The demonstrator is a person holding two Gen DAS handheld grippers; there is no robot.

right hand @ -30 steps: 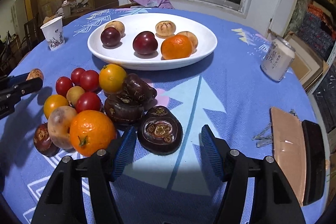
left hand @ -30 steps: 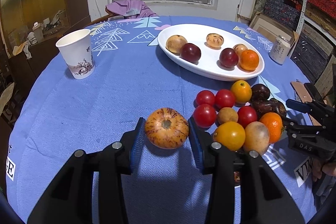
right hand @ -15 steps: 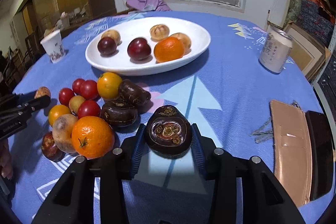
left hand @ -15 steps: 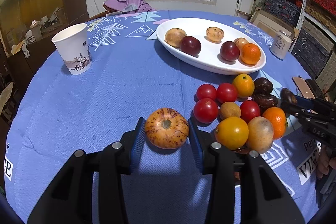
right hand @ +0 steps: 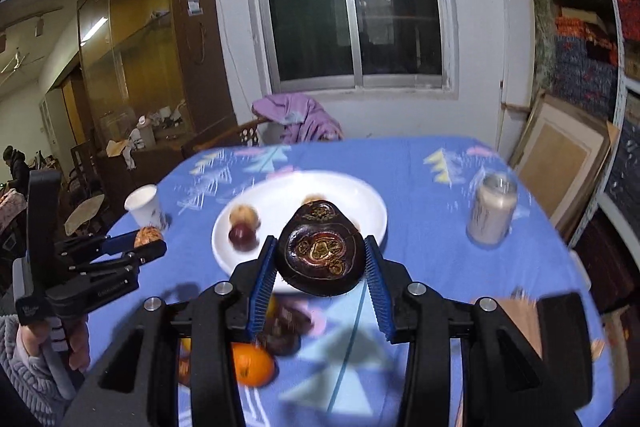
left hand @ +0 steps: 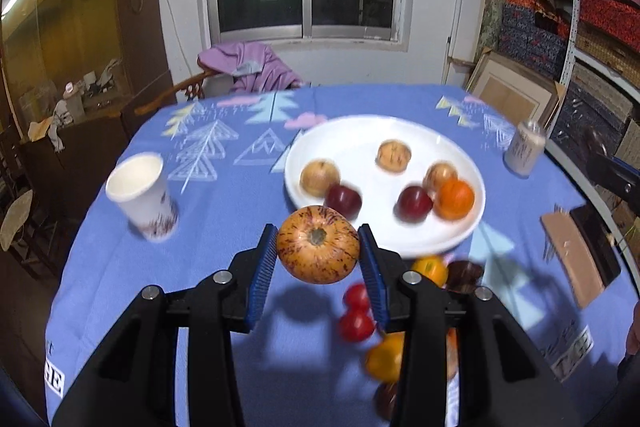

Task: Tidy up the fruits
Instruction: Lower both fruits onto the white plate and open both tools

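My left gripper (left hand: 319,250) is shut on a round speckled orange-red fruit (left hand: 318,244), held in the air above the blue tablecloth, near the front rim of the white plate (left hand: 360,135). My right gripper (right hand: 320,259) is shut on a dark brown fruit with a patterned cut face (right hand: 321,247), also lifted, in front of the same plate (right hand: 360,195). The plate holds several fruits, among them an orange (left hand: 454,199) and two dark red plums (left hand: 414,203). A pile of tomatoes (left hand: 355,325) and oranges (right hand: 252,363) lies on the cloth below the grippers.
A paper cup (left hand: 140,197) stands at the left and a can (left hand: 524,153) at the right of the round table. A brown and a black flat object (left hand: 576,255) lie near the right edge. A chair with purple cloth (left hand: 248,67) is behind.
The right gripper closed on the dark brown fruit and lifted it off the cloth. The left gripper rose with the speckled fruit. Both views now look over the table toward the plate.
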